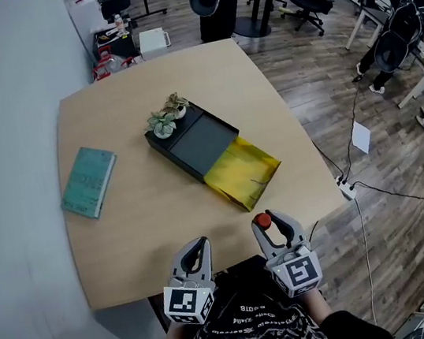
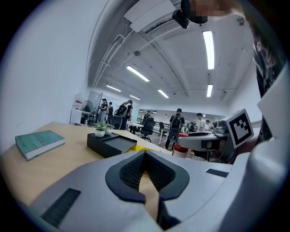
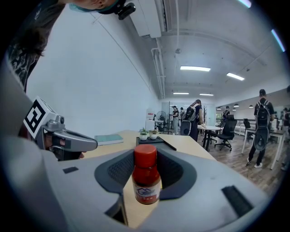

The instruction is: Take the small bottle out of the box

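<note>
Within the right tool (image 1: 273, 225) sits the small bottle (image 3: 146, 174)

Bright, even light from ceiling strip lights (image 2: 209, 44); edges fisheye-warped.

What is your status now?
Left gripper shut, empty. Right gripper shut on small bottle, clear of the box. Nothing in the way.

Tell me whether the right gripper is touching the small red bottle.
Touching. The right gripper view shows the small bottle standing upright between the jaws of the right gripper, with the dark pads pressed against its sides.
</note>
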The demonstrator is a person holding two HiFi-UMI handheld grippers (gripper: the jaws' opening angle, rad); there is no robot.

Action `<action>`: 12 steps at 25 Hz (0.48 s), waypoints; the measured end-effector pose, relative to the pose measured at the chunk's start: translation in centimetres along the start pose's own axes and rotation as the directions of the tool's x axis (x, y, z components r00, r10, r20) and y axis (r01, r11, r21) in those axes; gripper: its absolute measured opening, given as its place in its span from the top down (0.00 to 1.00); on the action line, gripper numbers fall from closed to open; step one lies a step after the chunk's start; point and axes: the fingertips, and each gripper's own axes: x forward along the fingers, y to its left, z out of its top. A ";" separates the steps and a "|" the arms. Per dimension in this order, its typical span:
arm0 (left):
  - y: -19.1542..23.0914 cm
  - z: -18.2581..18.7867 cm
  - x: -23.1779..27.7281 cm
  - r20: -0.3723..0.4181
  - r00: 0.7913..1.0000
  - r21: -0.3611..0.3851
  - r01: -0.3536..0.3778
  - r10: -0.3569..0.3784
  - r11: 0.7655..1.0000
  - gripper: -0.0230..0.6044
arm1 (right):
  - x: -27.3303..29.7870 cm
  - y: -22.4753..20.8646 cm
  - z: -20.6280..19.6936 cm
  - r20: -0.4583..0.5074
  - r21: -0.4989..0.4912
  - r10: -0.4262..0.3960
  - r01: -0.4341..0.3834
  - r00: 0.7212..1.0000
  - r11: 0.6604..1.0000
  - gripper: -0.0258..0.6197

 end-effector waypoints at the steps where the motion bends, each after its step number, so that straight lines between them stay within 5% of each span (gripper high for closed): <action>1: 0.1 -0.1 0.0 -0.004 1.000 -0.003 -0.003 0.003 1.000 0.96 | 0.0 -0.1 -0.1 -0.003 0.002 -0.003 0.003 1.000 1.000 0.72; 12: 0.5 -0.3 0.3 -0.011 1.000 0.013 -0.021 0.021 1.000 0.96 | 0.2 -0.1 -0.6 -0.017 -0.010 0.001 -0.001 1.000 1.000 0.72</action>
